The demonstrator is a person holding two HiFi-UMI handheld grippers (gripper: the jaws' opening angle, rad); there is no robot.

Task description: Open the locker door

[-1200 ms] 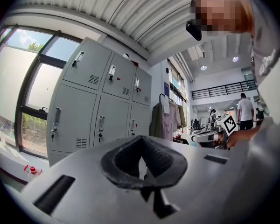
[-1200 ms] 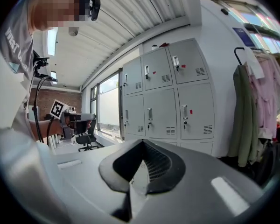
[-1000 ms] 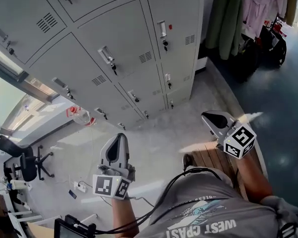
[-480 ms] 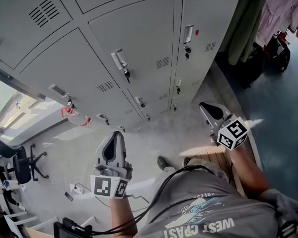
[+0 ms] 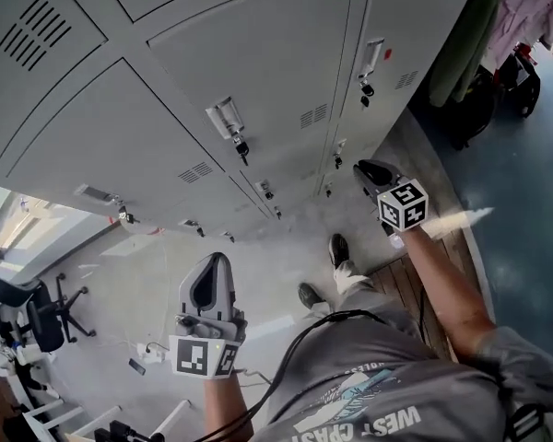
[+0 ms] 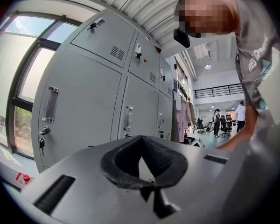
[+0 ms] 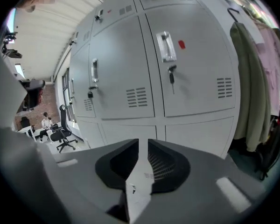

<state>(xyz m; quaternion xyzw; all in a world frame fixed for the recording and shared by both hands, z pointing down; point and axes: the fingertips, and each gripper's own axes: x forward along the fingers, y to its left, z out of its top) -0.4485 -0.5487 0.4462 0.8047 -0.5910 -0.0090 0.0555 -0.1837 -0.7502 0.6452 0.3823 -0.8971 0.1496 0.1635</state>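
A bank of grey lockers (image 5: 258, 53) fills the upper head view. The locker door (image 7: 186, 64) straight in front of my right gripper carries a chrome handle (image 7: 164, 45), a red mark (image 7: 181, 44) and a key (image 7: 171, 74); in the head view its handle (image 5: 373, 58) is at upper right. My right gripper (image 5: 367, 171) hovers below and in front of that handle, touching nothing, its jaws parted by a narrow slit. My left gripper (image 5: 214, 279) hangs low over the floor, shut and empty, far from the doors.
Coats (image 5: 479, 26) and bags (image 5: 521, 76) hang right of the lockers. A wooden board (image 5: 415, 284) lies under my right arm. An office chair (image 5: 37, 325) and a window (image 5: 18, 219) are at left. Cables (image 5: 304, 357) trail from my body.
The lockers have come closer and grown in the head view. My right gripper has risen toward the right-hand locker column. Feet now show on the floor; the left gripper stays low.
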